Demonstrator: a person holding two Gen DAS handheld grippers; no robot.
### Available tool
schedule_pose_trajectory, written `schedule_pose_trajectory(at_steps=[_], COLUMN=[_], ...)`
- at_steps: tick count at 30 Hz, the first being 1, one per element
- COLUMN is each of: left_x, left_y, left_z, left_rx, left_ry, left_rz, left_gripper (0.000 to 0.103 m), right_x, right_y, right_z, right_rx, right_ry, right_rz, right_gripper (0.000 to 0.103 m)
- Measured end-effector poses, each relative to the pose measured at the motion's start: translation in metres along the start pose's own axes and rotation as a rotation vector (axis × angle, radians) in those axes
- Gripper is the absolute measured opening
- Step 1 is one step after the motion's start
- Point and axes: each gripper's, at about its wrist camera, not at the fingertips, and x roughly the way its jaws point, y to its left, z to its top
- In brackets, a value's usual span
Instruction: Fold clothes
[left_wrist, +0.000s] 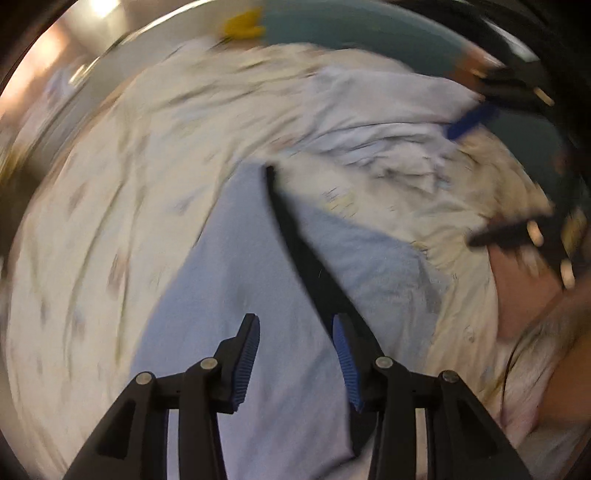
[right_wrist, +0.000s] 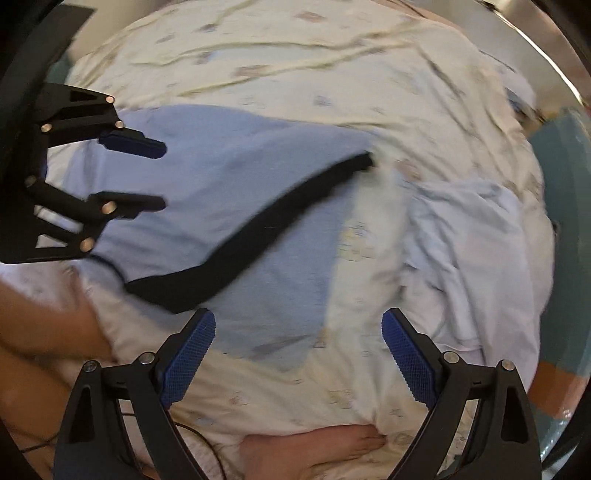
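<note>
Nearest the right-wrist lens: right gripper (right_wrist: 299, 354), jaws spread wide over the patterned cream bedsheet (right_wrist: 295, 48), nothing between the blue pads (right_wrist: 188, 354). Just beyond, toward 12 o'clock: light-blue garment (right_wrist: 229, 177) with a black trim band (right_wrist: 258, 236), lying fairly flat on the sheet, its lower edge close above the fingertips. Off at 3 o'clock: crumpled pale-white garment (right_wrist: 480, 240), bunched and unfolded. At 9 o'clock: left gripper (right_wrist: 162, 177), jaws apart, hovering over the blue garment's far side; whether touching the cloth, impossible to tell. At 6 o'clock: bare foot (right_wrist: 317, 446) resting on the sheet. From the left-wrist view: left gripper (left_wrist: 295, 365) parted and empty, blue cloth directly under it, black band running up toward 12 o'clock; right gripper (left_wrist: 476, 114) blurred at 2 o'clock near the white heap. Heavy motion blur in both views, so fine edges uncertain. Probably early in the fold, with nothing pinched as yet. Best approach, as a judgement: lower each set of jaws onto a clear corner or hem of the blue garment, pinch only its top layer and not the bedsheet beneath, lift both sides evenly, carry the edge across to meet the opposite side, lay down smooth. Risks: catching the sheet along with the fabric, uneven pull skewing the fold line.
</note>
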Motion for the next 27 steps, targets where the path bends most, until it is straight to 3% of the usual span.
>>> schedule_pose_trajectory(at_steps=[3, 7, 10, 14, 18, 27], left_x=[0.037, 0.066, 0.075, 0.097, 0.127, 0.168], left_y=[0.03, 0.067, 0.078, 0.092, 0.096, 0.073], left_z=[0.011, 0.03, 0.045, 0.079, 0.106, 0.135], left_rx=[0.037, 0.022, 0.129, 0.17, 0.198, 0.281], left_ry=[0.017, 0.005, -0.064, -0.064, -0.026, 0.067], left_rz=[-0.046, -0.09, -0.121, -0.143, -0.154, -0.2], left_gripper=[0.044, 0.056, 0.057, 0.057, 0.057, 0.057], right_x=[0.006, 0.022, 0.041, 0.078, 0.118, 0.158], right_y=[-0.024, -0.055, -0.073, -0.087, -0.083, -0.067], right_z=[0.0, -0.005, -0.012, -0.031, -0.052, -0.071], right_rx=[0.021, 0.069, 0.105, 0.156, 0.209, 0.235], right_ry=[-0.024, -0.044, -0.049, -0.012, 0.076, 0.087], right_rz=[0.015, 0.188, 0.283, 0.392, 0.483, 0.614], right_gripper=[0.093, 0.09, 0.083, 0.078, 0.078, 0.078])
